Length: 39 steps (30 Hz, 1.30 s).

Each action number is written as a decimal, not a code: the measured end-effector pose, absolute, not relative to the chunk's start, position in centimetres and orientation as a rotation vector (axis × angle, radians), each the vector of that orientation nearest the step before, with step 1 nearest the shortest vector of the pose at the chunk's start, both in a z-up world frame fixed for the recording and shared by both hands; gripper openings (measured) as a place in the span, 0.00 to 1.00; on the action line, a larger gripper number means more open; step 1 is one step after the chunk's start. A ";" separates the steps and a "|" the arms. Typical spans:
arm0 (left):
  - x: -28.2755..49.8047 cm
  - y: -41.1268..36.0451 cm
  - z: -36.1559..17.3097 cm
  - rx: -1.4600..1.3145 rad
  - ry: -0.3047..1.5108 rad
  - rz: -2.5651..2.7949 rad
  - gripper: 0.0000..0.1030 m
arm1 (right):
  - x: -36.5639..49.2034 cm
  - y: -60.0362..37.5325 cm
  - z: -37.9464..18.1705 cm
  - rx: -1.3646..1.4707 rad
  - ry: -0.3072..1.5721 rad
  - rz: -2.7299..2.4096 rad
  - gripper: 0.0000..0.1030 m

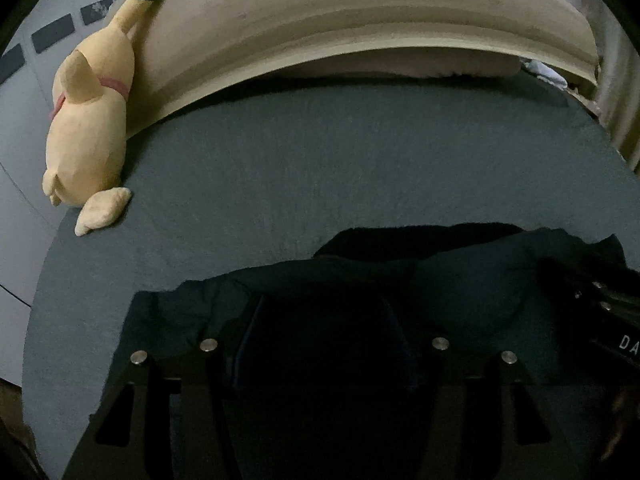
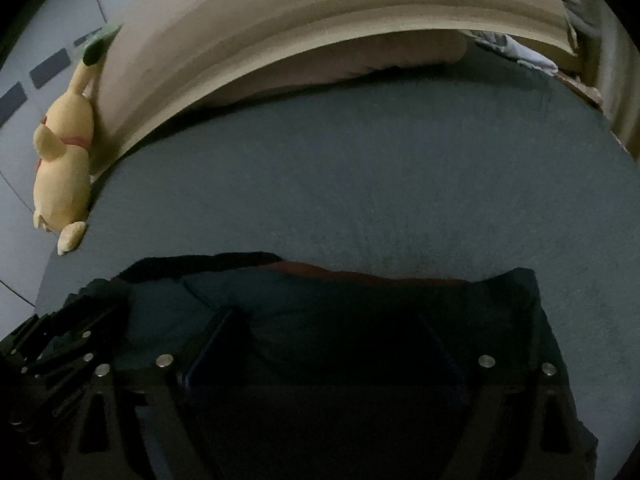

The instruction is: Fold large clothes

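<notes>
A dark grey-blue bed surface (image 1: 320,168) is seen filling most of both views, bounded at its far side by a beige headboard (image 1: 360,12). A dark teal garment (image 1: 460,280) is laid on the near part of the bed, directly under both grippers, with a reddish edge visible along its far side in the right wrist view.

The left gripper (image 1: 324,344) is positioned low over the garment; its fingers are seen spread apart, and the cloth lies between them in deep shadow, so it cannot be told whether any fabric is pinched. The right gripper (image 2: 324,360) is held likewise beside it, fingers spread wide, contact with the cloth not determinable.

A yellow plush toy (image 1: 88,128) is propped against the headboard at the bed's left edge.
</notes>
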State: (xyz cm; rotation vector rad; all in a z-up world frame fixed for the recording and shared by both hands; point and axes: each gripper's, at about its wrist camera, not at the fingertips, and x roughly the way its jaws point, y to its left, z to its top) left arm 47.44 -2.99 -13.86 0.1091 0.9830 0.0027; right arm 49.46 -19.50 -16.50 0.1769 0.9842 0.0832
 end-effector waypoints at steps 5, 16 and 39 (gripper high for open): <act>47.9 -2.3 -14.7 0.091 0.990 0.003 0.64 | 51.1 -18.1 -16.4 0.154 1.001 0.068 0.93; 47.9 -1.7 -14.9 0.035 0.987 -0.021 0.70 | 51.1 -18.2 -16.0 0.152 1.002 0.077 0.99; 28.0 18.4 -12.9 -0.488 1.012 -0.323 0.77 | 30.2 -43.2 -15.4 0.877 0.968 0.250 0.99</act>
